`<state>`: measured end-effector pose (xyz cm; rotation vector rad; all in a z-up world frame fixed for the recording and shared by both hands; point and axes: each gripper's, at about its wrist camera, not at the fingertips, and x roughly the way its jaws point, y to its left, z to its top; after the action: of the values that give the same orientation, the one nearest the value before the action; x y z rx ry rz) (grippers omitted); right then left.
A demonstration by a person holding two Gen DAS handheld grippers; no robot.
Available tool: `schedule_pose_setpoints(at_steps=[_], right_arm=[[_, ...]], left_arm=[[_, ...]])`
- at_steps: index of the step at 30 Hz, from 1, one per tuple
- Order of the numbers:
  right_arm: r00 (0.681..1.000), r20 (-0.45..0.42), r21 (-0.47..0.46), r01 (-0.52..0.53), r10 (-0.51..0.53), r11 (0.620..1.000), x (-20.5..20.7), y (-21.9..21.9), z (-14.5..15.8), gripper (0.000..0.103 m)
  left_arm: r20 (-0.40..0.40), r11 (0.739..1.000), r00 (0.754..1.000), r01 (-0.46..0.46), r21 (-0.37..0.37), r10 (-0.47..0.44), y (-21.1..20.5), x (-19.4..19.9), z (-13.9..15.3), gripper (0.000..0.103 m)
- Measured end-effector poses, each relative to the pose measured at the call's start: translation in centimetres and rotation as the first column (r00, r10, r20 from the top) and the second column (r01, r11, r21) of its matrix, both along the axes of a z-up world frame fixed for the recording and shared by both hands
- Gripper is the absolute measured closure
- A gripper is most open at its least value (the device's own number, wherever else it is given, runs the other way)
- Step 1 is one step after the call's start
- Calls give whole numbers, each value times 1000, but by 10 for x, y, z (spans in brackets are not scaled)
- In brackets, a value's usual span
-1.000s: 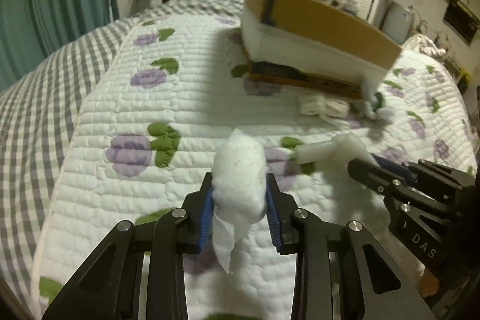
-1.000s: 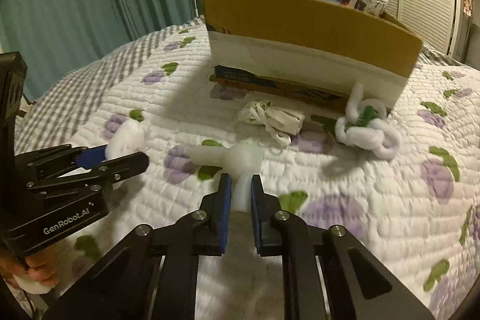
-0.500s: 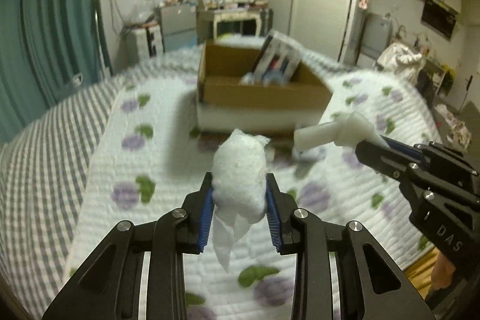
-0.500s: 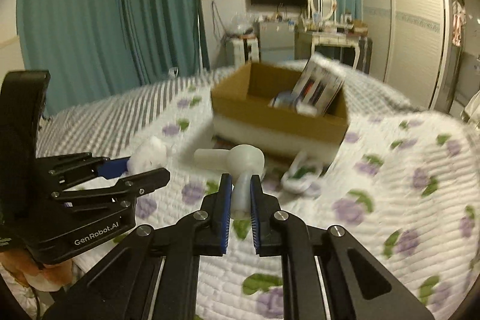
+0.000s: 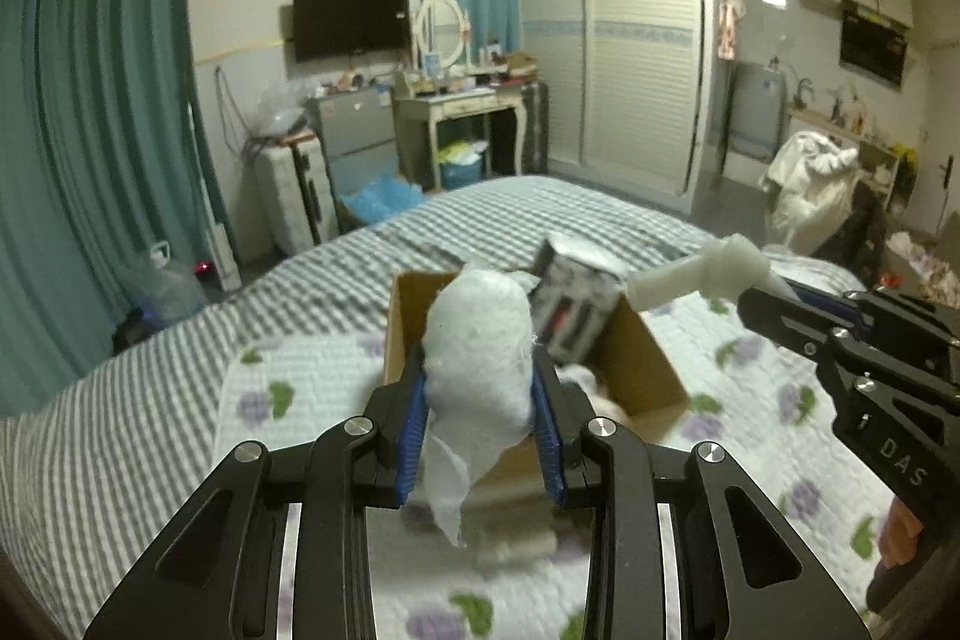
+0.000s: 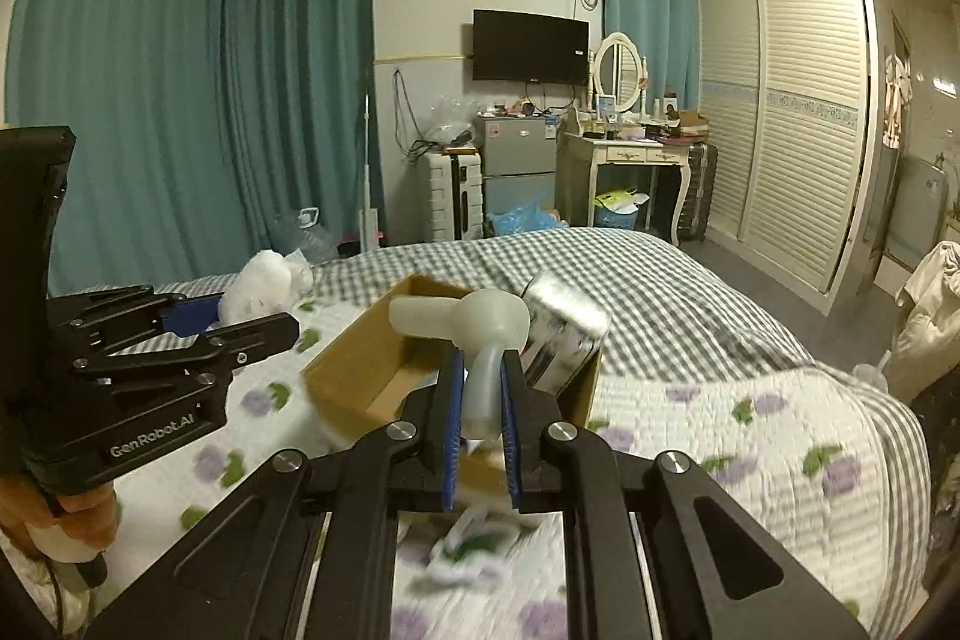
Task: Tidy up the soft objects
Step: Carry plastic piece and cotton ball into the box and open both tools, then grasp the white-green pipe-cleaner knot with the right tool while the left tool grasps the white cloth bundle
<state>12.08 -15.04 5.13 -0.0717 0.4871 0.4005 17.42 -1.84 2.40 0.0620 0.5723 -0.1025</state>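
Note:
My left gripper [image 5: 480, 388] is shut on a white fluffy cotton wad [image 5: 480, 346], held up in the air above the bed in front of the open cardboard box [image 5: 636, 364]. My right gripper [image 6: 483, 370] is shut on a translucent white soft rubber piece with a round head [image 6: 480, 322], held above the same box [image 6: 354, 376]. Each gripper shows in the other's view: the right one [image 5: 756, 298] with its white piece, the left one [image 6: 264, 316] with the cotton wad [image 6: 264, 286]. A silver-and-black packet [image 5: 570, 304] stands inside the box.
The box sits on a white quilt with purple flowers [image 5: 780, 400] over a grey checked bedspread [image 5: 180, 400]. A white-and-green soft thing [image 6: 468, 550] lies blurred on the quilt below my right gripper. Teal curtains, a dresser and a wardrobe stand beyond the bed.
Both grippers have lifted well up from the quilt, each still holding its object. The box now lies below and ahead, and its open top shows.

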Motion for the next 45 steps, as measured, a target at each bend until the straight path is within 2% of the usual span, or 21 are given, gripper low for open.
schedule_pose_setpoints(at_steps=[6, 14, 20, 23, 24, 25, 26, 27, 28, 32, 34, 36, 38, 39, 40, 45], right_arm=[[999, -45, -4, 2, -2, 1000, 66, 9, -26, 92], [991, -134, -2, 6, -6, 1000, 118, 11, -89, 91], [990, -143, -9, 18, -19, 1000, 121, 8, -95, 86], [989, -141, 4, 40, -39, 999, 119, 2, -93, 81], [990, -136, 8, 50, -48, 999, 116, 0, -90, 73], [990, -133, 14, 55, -53, 998, 113, -2, -87, 60], [989, -133, 19, 61, -58, 998, 110, -4, -83, 54], [989, -130, 18, 67, -64, 998, 106, -5, -78, 49], [990, -121, 12, 73, -72, 997, 100, -7, -71, 48], [994, -58, -24, 94, -95, 995, 70, -12, -35, 44], [995, -17, -32, 98, -98, 995, 49, -14, -12, 33], [995, 26, -45, 100, -99, 994, 30, -17, 10, 27], [994, 62, -43, 90, -88, 995, 8, -18, 31, 21], [994, 75, -41, 87, -84, 995, -1, -19, 39, 14], [992, 95, -36, 85, -81, 996, -14, -20, 50, 8], [988, 141, -41, 76, -69, 996, -63, -22, 82, 2]], left_arm=[[-21, 1000, 1000, 2, 15, -2, -5, 63, -30, 72], [-85, 1000, 996, -2, 31, 4, -9, 104, -79, 72], [-62, 999, 998, 1, 48, 2, -16, 99, -78, 69], [-86, 998, 996, -5, 70, 11, -20, 98, -70, 68], [-95, 997, 995, -9, 75, 16, -20, 97, -66, 65], [-97, 997, 995, -14, 78, 22, -20, 95, -63, 53], [-91, 997, 995, -24, 79, 31, -19, 91, -57, 45], [-73, 997, 996, -38, 73, 43, -17, 84, -48, 32], [-55, 997, 997, -50, 65, 54, -15, 78, -39, 24], [4, 996, 997, -72, 50, 72, -9, 47, -1, 22], [59, 994, 995, -90, 61, 86, -10, 22, 25, 22], [122, 993, 988, -98, 65, 90, -10, -5, 48, 22], [167, 992, 981, -110, 62, 98, -8, -27, 63, 17], [198, 992, 974, -119, 48, 108, -6, -44, 75, 12], [220, 992, 969, -125, 33, 114, -3, -57, 82, 11], [278, 993, 954, -121, 5, 115, 6, -104, 103, 11]])
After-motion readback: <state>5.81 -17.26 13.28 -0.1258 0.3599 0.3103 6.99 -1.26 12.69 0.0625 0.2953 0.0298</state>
